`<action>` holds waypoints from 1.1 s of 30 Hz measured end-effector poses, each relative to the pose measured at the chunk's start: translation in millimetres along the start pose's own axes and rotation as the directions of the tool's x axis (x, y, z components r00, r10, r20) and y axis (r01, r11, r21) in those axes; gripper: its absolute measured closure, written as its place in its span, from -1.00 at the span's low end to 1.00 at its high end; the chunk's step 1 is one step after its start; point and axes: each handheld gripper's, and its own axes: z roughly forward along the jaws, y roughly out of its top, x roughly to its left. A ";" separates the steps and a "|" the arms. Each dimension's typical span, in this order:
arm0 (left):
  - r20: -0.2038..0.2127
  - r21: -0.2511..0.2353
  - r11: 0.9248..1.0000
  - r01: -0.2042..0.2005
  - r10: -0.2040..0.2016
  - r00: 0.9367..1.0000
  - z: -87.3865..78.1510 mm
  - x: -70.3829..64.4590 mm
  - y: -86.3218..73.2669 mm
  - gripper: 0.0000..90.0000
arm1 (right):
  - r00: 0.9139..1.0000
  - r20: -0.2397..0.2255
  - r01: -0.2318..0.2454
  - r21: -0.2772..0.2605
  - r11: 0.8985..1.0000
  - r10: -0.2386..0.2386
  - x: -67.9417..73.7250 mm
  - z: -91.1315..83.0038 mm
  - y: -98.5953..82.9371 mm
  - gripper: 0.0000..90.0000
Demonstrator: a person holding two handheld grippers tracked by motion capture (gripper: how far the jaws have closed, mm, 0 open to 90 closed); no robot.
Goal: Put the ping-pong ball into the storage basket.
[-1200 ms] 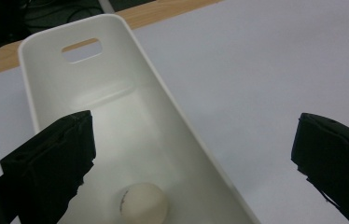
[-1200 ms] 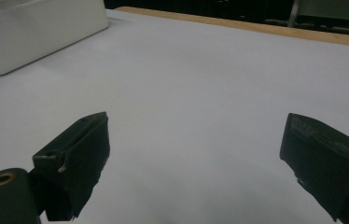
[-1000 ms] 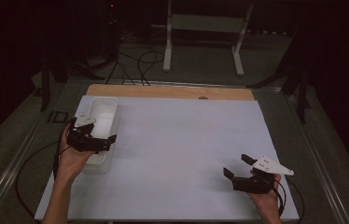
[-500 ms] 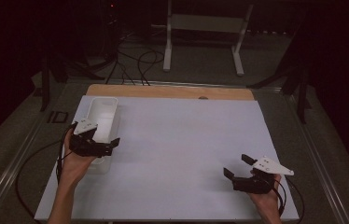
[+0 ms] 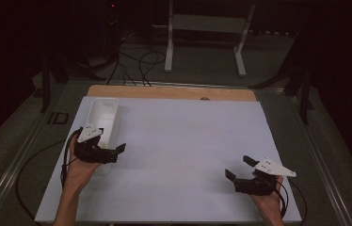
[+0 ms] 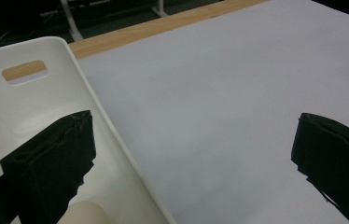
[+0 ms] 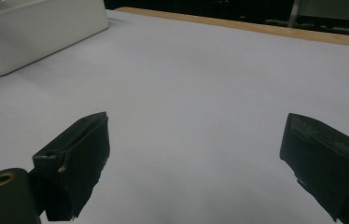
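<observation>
Since a second ago the left gripper (image 5: pixel 113 151) has slid back along the bin (image 5: pixel 104 109) toward the person, and now its wide-open jaws straddle the bin's near right wall, gripping nothing. That white plastic bin at the table's (image 5: pixel 188 141) left edge looks light, stiff and slick, best taken by a rim. The right gripper (image 5: pixel 240 168) hovers wide and empty, well apart.

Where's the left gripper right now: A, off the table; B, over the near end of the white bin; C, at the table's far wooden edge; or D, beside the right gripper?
B: the left gripper sits open over the near end of the white bin, one finger inside it.
</observation>
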 end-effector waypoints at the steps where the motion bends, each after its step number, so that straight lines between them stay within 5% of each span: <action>1: 0.004 -0.006 1.000 -0.002 0.002 1.000 -0.2 -1.0 -0.5 -0.99 | 1.000 0.000 -0.002 0.001 1.000 0.002 0.1 -0.1 0.0 -0.82; 17: 0.060 -0.075 0.996 -0.044 0.049 0.997 -3.9 -9.5 -6.6 -0.99 | 1.000 -0.003 -0.004 -0.002 1.000 0.004 0.0 -0.2 0.1 -0.82; 33: 0.082 -0.079 0.994 -0.073 0.079 0.994 2.4 -21.6 -18.0 -0.99 | 1.000 -0.004 -0.002 -0.001 1.000 0.002 0.1 0.4 -0.3 -0.82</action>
